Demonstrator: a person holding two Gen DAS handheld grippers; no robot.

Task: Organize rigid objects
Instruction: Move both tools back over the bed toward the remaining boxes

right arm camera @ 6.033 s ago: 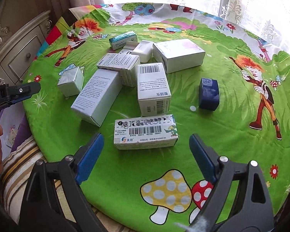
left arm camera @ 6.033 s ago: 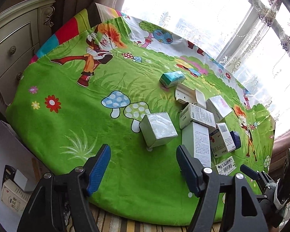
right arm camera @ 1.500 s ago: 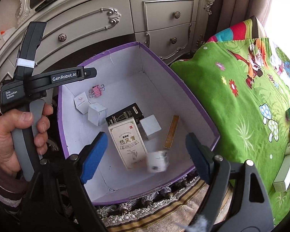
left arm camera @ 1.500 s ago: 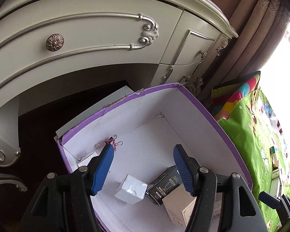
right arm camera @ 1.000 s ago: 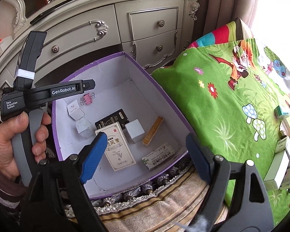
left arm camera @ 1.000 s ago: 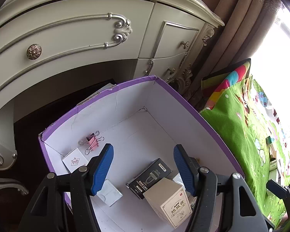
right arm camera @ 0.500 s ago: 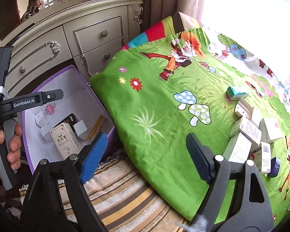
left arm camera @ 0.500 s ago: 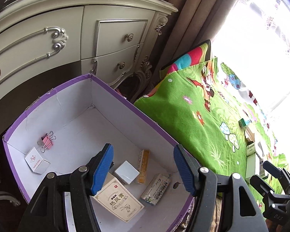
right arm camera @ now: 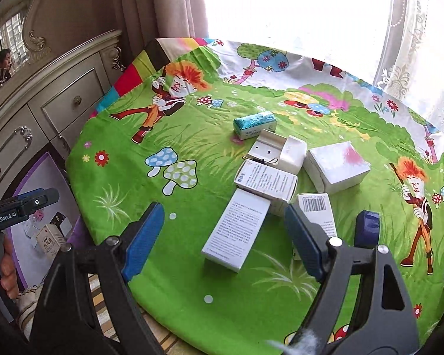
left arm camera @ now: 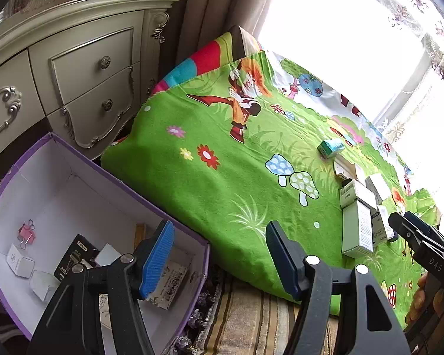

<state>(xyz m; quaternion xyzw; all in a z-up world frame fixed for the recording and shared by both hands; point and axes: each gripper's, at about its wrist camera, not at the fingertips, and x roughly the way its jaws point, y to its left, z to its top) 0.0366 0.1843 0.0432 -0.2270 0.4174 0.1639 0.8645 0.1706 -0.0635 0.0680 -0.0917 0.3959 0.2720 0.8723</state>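
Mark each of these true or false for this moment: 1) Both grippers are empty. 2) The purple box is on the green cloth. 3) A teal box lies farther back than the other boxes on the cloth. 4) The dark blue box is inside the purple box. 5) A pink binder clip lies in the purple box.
1) True: the left gripper and the right gripper are open, with nothing between the fingers.
2) False: the purple box sits beside the green cloth, lower down.
3) True: the teal box is rearmost.
4) False: the dark blue box stands on the cloth.
5) True: the pink binder clip lies there.
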